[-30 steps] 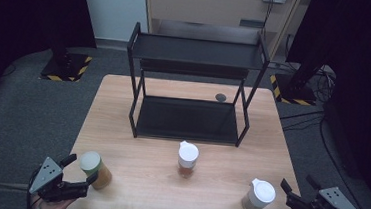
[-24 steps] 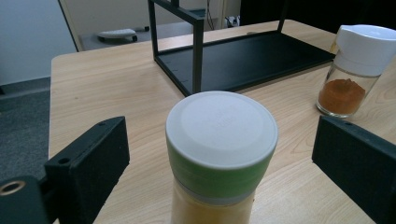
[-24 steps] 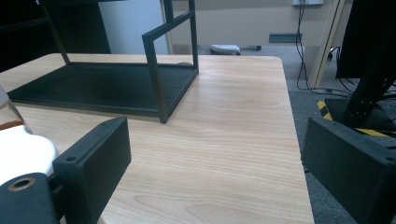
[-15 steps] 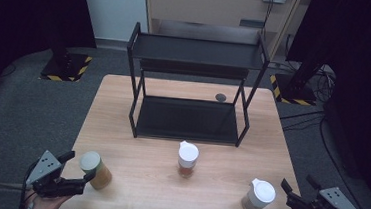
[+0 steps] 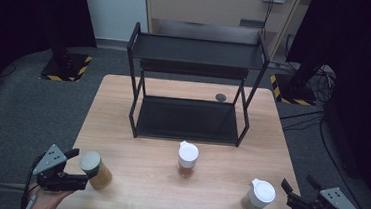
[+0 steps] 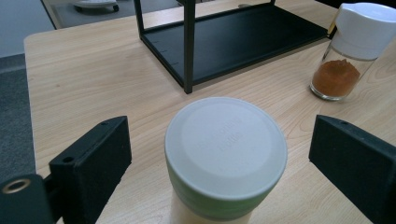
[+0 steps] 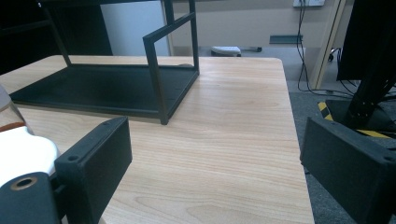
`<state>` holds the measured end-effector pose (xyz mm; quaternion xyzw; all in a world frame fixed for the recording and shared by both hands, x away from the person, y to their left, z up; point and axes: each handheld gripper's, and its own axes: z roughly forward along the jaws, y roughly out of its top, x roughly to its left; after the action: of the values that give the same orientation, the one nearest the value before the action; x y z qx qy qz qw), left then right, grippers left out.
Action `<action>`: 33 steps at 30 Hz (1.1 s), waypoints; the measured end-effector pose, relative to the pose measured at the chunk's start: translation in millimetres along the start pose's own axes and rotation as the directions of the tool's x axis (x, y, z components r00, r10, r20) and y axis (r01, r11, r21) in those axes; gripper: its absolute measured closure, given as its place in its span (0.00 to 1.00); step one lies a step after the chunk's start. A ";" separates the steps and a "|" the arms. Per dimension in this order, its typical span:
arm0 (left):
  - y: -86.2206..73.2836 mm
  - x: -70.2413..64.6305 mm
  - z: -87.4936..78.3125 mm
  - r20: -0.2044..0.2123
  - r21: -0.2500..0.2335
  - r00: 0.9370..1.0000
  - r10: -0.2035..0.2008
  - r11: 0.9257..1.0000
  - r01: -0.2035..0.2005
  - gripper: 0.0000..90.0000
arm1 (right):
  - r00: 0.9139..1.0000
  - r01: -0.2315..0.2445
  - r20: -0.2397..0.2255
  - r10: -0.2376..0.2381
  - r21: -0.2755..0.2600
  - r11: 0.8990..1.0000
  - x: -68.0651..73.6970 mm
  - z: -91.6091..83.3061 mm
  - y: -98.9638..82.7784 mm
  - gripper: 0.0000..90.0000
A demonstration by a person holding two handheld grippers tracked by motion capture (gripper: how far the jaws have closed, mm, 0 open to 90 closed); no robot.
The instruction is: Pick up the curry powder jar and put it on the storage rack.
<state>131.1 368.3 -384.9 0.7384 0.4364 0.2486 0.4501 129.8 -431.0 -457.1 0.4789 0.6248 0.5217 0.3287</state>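
A: Green-lidded jar (image 6: 225, 154) stands near the table's (image 5: 148, 106) front left corner, well in front of the black rack (image 5: 189, 97), between the left gripper's (image 5: 79, 165) parted jaws, which have just been closing a little; neither pad touches it.

B: Risk?

A: Probably an off-centre squeeze tipping it over the edge. The right gripper (image 5: 294, 191), also apart, holds nothing; the white-capped jar (image 5: 258, 196) is just beside it.

B: Changes?

A: The left gripper has drawn back and left slightly.

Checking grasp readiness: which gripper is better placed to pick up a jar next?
Left. The left gripper has the grey-lidded jar between its open jaws; the right gripper frames bare table.
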 end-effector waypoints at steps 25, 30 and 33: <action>-6.6 0.8 20.3 0.009 0.019 0.999 0.037 0.999 -0.037 0.26 | 1.000 -0.013 -0.010 0.013 -0.003 1.000 -2.9 -0.3 -1.1 0.11; -9.8 -0.6 19.6 0.003 0.002 0.999 0.051 0.999 -0.051 0.36 | 1.000 -0.015 -0.010 0.015 -0.004 1.000 -3.1 -0.5 -1.3 0.11; -10.8 -2.0 19.4 0.000 -0.003 0.999 0.053 0.999 -0.053 0.37 | 1.000 -0.015 -0.012 0.015 -0.003 1.000 -3.2 -0.2 -1.2 0.11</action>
<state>140.2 360.2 -403.5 0.7493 0.4160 0.2609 0.4443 130.3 -434.0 -458.5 0.4801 0.6223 0.5281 0.3216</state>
